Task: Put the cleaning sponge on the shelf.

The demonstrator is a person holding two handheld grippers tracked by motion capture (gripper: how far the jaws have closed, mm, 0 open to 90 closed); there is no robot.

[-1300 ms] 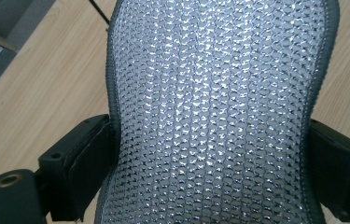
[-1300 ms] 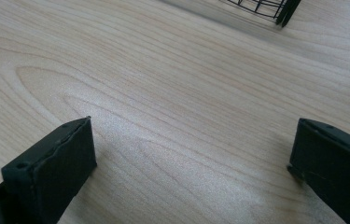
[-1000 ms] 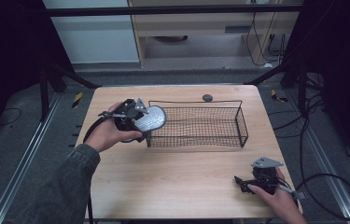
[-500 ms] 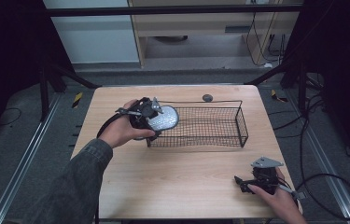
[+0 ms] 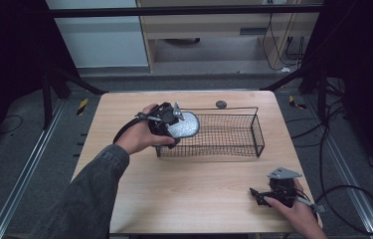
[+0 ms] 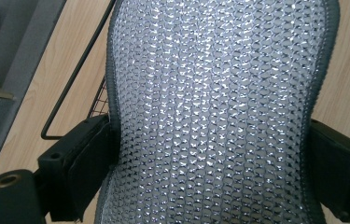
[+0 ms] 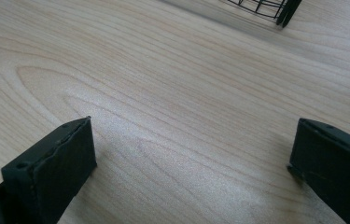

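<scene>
The scrubber [image 5: 184, 125], a silver mesh pad with a grey edge, sat clamped between the jaws of the left gripper [image 5: 170, 123], held over the left end of the wire basket [image 5: 233, 144]. The basket stood on the counter [image 5: 194, 189]. Well apart, at the counter's near right corner, the right gripper [image 5: 256, 193] lay low with its jaws spread wide and empty.

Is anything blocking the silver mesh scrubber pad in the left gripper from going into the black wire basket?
Nothing visible does. The left gripper holds the silver mesh scrubber pad at the left end of the black wire basket, over its rim. The basket's top is open and its inside looks bare.
</scene>
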